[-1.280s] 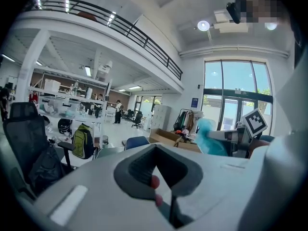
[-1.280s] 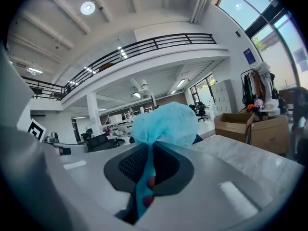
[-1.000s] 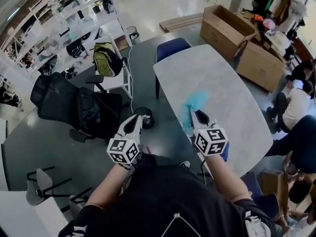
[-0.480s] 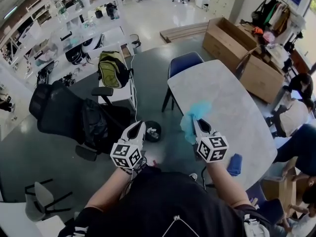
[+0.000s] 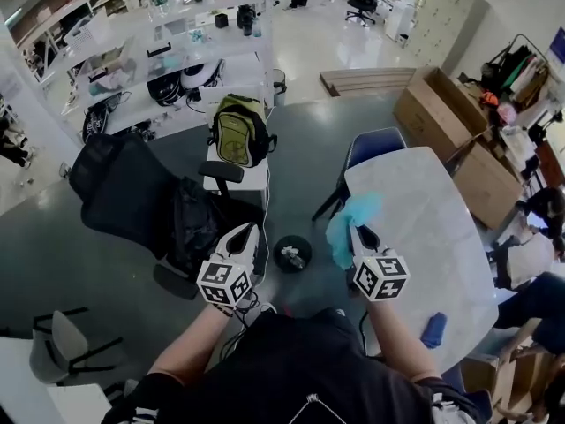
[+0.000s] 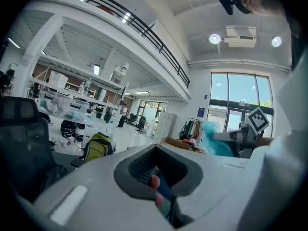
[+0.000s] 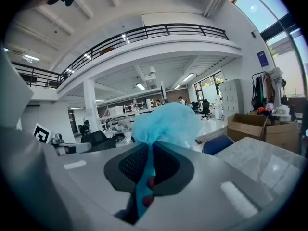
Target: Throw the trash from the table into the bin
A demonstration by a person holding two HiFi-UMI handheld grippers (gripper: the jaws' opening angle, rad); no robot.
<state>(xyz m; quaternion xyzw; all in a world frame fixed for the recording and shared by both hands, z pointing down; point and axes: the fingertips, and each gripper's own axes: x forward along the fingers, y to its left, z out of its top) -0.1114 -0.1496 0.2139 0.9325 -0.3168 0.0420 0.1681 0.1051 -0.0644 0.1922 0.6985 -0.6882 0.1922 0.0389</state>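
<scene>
**Change since the earlier view:** both claws have been carried away from the tabletop (image 5: 428, 210) toward the bin (image 5: 292, 253). The bin, formerly seen just ahead of the left claw (image 5: 248, 235), is now framed between the two claws. The tabletop has been displaced to the right of the head view.

**Item 1, pale blue wad (image 5: 350, 221):** soft crumpled trash, pinched by its lower tail in the right claw (image 5: 360, 237), whose jaws are pressed almost together on it. The bulk is puffed out above and ahead of the tips. It is held in the air, seen against the tabletop's left edge, to the right of the bin and not yet above it. A grip by the tail is judged to let the wad fall freely once the jaws are spread.

**Item 2, bin:** small, round and dark, set on the grey floor off the tabletop's corner. Pale scraps are already seen inside.

**Item 3, dark blue piece (image 5: 433, 329):** left lying on the tabletop near its near edge, and judged still to be collected.

**Left claw:** jaws drawn together, with nothing seen projecting past the tips. It is carried alongside, apparently idle.

**Pose:** both forearms are extended forward from the body, roughly parallel. The claws are pointed ahead and slightly downward, with the marker cubes turned toward the wearer.
</scene>
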